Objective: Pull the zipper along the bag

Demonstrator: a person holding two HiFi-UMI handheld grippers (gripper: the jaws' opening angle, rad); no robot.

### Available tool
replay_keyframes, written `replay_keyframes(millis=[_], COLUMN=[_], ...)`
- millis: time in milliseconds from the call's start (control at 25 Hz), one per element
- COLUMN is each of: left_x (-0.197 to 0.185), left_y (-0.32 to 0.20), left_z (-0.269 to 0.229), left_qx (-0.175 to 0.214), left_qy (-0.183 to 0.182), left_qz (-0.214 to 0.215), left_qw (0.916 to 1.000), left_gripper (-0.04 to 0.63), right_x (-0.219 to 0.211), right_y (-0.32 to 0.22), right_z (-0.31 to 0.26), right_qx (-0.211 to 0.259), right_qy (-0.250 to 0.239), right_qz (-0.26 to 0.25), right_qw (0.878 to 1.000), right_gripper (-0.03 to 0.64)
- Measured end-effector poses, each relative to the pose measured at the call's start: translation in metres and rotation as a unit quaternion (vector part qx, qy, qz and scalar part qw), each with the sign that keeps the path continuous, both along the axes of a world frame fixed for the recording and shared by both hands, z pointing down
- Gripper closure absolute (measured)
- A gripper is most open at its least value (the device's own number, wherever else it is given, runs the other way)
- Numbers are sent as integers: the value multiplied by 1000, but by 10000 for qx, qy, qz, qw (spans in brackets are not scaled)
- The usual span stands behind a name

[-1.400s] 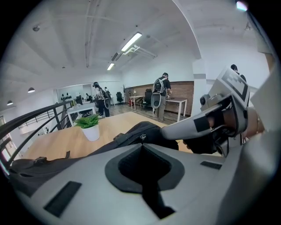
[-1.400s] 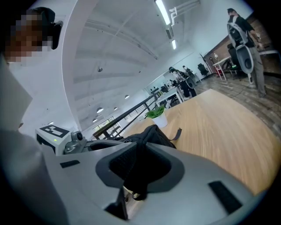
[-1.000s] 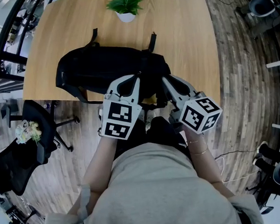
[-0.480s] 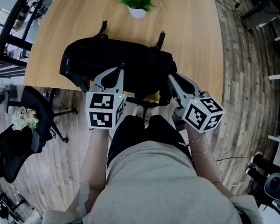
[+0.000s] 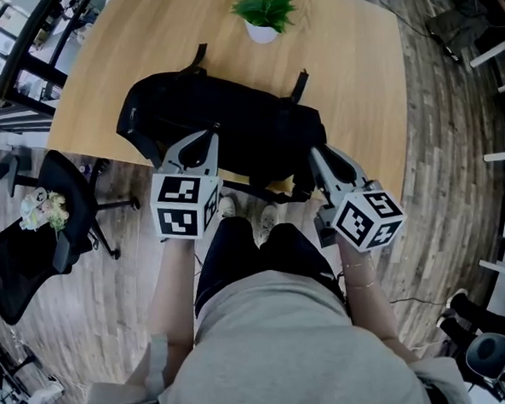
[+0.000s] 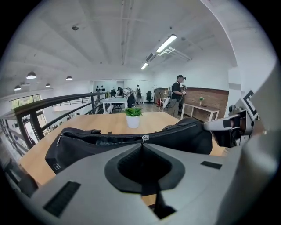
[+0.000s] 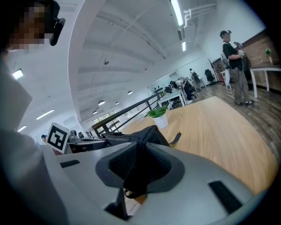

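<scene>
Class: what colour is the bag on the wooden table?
The bag is black; clearest in head view.

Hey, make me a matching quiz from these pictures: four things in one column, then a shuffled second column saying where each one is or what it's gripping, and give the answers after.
Column one
1. left gripper
2. right gripper
3. potted plant
4. office chair

Column two
A. stands on the floor, at the head view's left, beside the table
B. shut on the end fabric of the bag
C. stands on the table, beyond the bag
D. shut on the zipper pull

Pairs: 1-D, 2-B, 3-C, 4-A
</scene>
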State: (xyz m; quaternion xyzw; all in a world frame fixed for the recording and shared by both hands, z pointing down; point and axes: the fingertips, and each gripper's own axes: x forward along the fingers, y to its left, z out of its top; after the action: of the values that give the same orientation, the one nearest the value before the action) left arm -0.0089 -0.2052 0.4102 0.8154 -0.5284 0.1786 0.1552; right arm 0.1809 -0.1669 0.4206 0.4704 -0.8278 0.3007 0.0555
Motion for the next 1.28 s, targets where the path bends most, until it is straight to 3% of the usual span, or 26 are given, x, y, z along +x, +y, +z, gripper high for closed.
replay_keyframes(millis=[200,440,560,840,1280], left_x=[3,2,2,5,6], left_y=[-1,2,2,2,-1], left_z=[-5,-11,-14,-14,-17], left_qx=[13,40,83,106,183], left_qy=[116,309,376,374,220], left_qz=[358,805,965,1284,1526], left_qw=[9993,9963,9946,9910,9879], left_gripper=[577,577,577,578,578], right_x=[2,4,-14,-81,-146], right_y=[3,2,-3,-15,-26], right_z=[-3,-33,-50,-62,-41], right_qx=[174,743,1008,1244,1454], right_qy=[381,1662,1977,2143,3476], right_qz=[-6,250,39,-747,-2078], right_qw=[9991,9830,9750,9659,9027], right_gripper=[513,505,505,488,445])
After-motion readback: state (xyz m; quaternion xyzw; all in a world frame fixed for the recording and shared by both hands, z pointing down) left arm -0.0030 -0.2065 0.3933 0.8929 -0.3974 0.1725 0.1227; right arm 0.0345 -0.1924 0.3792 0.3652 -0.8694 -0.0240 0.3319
